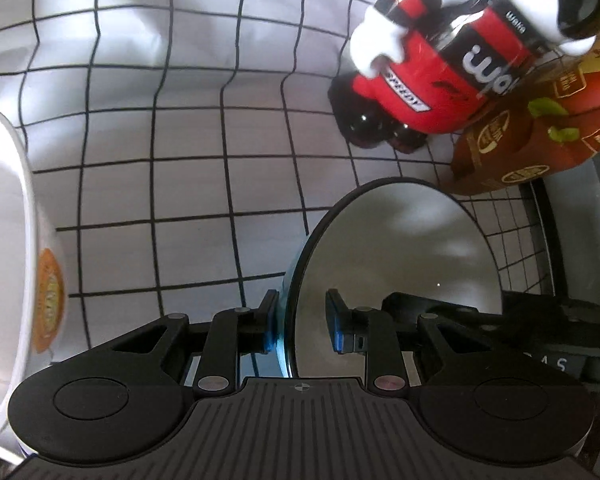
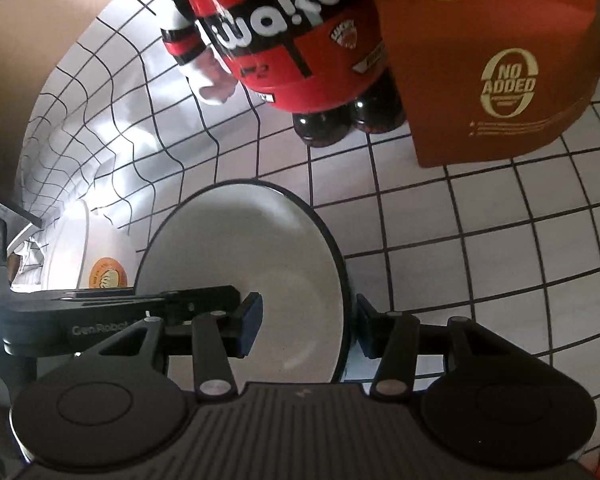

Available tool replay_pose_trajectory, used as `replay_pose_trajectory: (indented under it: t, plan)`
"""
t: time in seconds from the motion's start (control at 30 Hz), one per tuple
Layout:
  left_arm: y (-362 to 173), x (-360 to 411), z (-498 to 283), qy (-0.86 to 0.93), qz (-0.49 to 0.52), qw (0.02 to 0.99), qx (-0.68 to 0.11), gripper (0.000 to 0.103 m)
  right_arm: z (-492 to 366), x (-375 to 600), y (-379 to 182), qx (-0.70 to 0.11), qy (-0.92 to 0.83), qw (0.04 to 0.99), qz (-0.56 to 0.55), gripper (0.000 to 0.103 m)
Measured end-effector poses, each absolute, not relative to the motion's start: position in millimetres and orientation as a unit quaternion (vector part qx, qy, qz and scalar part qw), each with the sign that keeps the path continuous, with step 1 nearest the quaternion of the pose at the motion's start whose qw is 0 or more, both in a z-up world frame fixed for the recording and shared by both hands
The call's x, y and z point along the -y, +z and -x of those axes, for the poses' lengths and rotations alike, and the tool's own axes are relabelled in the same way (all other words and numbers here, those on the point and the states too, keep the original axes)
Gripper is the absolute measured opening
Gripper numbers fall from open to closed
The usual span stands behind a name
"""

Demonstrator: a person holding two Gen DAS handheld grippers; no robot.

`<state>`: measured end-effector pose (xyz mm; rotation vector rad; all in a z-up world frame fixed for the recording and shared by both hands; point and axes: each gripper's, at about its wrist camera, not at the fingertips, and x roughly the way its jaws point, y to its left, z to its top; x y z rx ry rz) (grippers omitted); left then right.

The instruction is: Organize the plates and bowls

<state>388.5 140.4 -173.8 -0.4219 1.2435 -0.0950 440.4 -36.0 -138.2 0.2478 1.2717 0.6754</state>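
Both my grippers straddle opposite rims of one dark-rimmed white enamel bowl (image 2: 260, 248): left gripper (image 1: 302, 320) and right gripper (image 2: 306, 320) narrow on it, steadying it above the checked tablecloth (image 1: 180, 160).

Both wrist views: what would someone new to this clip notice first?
A white dark-rimmed bowl stands on edge on the checked cloth, its rim straddled by the left tool and the right tool. Behind it stand a red bottle figure and a brown carton. A second white bowl with an orange emblem lies to the left.
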Motion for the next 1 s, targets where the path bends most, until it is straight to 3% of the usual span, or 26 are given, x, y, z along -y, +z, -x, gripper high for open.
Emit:
replay_pose_trajectory:
  t: [0.3, 0.5, 0.73, 1.0]
  plan:
    - [-174, -135, -396, -0.042, 0.187, 0.789, -0.583, 0.031, -438, 32, -140, -0.582, 0.303, 0.748, -0.104, 0.052]
    - [-130, -132, -383, -0.059, 0.186, 0.814, -0.547, 0.032, -425, 44, -102, -0.533, 0.318, 0.778, -0.1, 0.053]
    - [-72, -122, -341, -0.079, 0.207, 0.812, -0.541, 0.032, -392, 75, -54, -0.516, 0.32, 0.782, -0.14, 0.056]
    - [-80, -106, -275, -0.105, 0.214, 0.776, -0.583, 0.034, -324, 90, -42, -0.531, 0.332, 0.771, -0.112, 0.06]
